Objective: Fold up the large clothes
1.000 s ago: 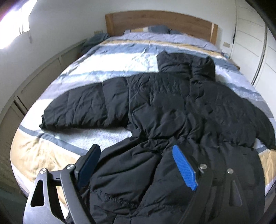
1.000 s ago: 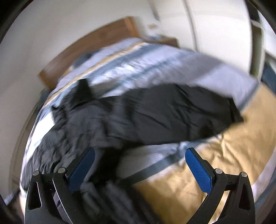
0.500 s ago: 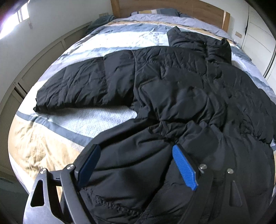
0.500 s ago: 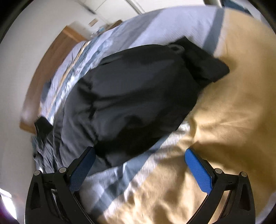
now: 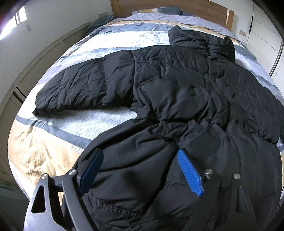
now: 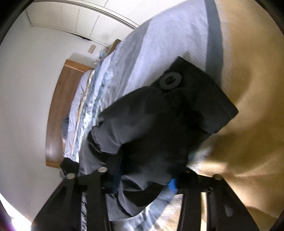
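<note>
A black quilted puffer jacket (image 5: 186, 92) is seen spread across a bed w/ a striped blue, white and tan quilted bedspread (image 5: 88, 124). A wooden headboard (image 5: 204, 8) sits at the far end. The jacket's body runs lengthwise from its collar near the headboard down to its hem at the near edge; one sleeve (image 5: 85, 90) is stretched out flat to the left, across the bed's width.

In the left wrist view, the left gripper (image 5: 140, 170) is held over the hem w/ blue pads spread wide; padded fabric lies between the jaws but is not pinched.

In the right wrist view, strongly rolled and blurred, the right gripper (image 6: 143, 181) is at the other sleeve (image 6: 159, 120), near its cuff (image 6: 204, 99), which carries a round black patch (image 6: 170, 80). The jaws are closing and sleeve fabric bulges between them; the pads are mostly hidden, so a firm pinch looks likely but is not fully confirmed.

Judged from this: the right hand is nearer to its sleeve end, and that sleeve's long axis points away from the gripper toward the jacket body, so the fold would prob. carry it inward across the torso.
</note>
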A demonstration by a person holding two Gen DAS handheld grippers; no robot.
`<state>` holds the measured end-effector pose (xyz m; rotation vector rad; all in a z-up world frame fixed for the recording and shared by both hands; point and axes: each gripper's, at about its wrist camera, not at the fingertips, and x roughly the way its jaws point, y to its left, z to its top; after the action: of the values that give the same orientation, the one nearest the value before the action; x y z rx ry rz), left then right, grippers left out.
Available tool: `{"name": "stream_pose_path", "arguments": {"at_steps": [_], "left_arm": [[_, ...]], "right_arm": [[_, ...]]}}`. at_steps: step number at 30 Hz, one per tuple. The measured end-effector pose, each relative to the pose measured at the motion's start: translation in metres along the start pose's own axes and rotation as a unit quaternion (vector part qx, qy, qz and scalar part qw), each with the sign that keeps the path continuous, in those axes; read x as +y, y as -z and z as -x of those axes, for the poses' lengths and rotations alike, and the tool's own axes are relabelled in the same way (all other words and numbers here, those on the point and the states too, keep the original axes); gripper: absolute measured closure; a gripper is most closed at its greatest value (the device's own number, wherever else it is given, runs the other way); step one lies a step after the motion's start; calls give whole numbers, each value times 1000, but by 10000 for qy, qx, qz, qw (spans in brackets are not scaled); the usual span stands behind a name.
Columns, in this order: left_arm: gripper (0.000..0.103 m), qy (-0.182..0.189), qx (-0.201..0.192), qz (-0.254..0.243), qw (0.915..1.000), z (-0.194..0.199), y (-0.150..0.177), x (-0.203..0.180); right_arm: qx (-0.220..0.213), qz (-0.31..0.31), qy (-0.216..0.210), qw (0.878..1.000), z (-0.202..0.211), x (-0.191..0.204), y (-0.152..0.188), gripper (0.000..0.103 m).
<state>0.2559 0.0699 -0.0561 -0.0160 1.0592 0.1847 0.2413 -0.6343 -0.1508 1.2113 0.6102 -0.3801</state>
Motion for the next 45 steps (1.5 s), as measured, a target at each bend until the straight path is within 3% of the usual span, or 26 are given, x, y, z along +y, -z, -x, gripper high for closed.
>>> {"name": "stream_pose_path", "arguments": {"at_steps": [4,7,12,18,22,32,40,45], "left_arm": [[18,182,-135,200,9995,8,-1,6],[18,171,-324,308,9989,16,-2,10],[18,248,-576,303,9976,30,-1,15],[18,420,-658,387,9962,44,6,26],[18,665,-563,536,9948,49,13,37],[18,685,-599,715,9933,65,34,71],[18,591,-643,997,9912,72,46,100],[18,567,-683,1074,9902,76,52,105]], "right_arm": [[-5,308,-52,9995,-1,24,-3,87],[-35,684,-201,9974,5,51,-4,92],[-41,1425,-464,9887,18,101,6,94],[103,2259,-952,9694,39,165,43,94],[364,2832,-1234,9504,49,202,84,94],[1137,4103,-1425,8936,44,254,214,94],[1915,4878,-1040,8453,15,239,301,94],[2273,5176,-751,8215,4,228,340,90]]}}
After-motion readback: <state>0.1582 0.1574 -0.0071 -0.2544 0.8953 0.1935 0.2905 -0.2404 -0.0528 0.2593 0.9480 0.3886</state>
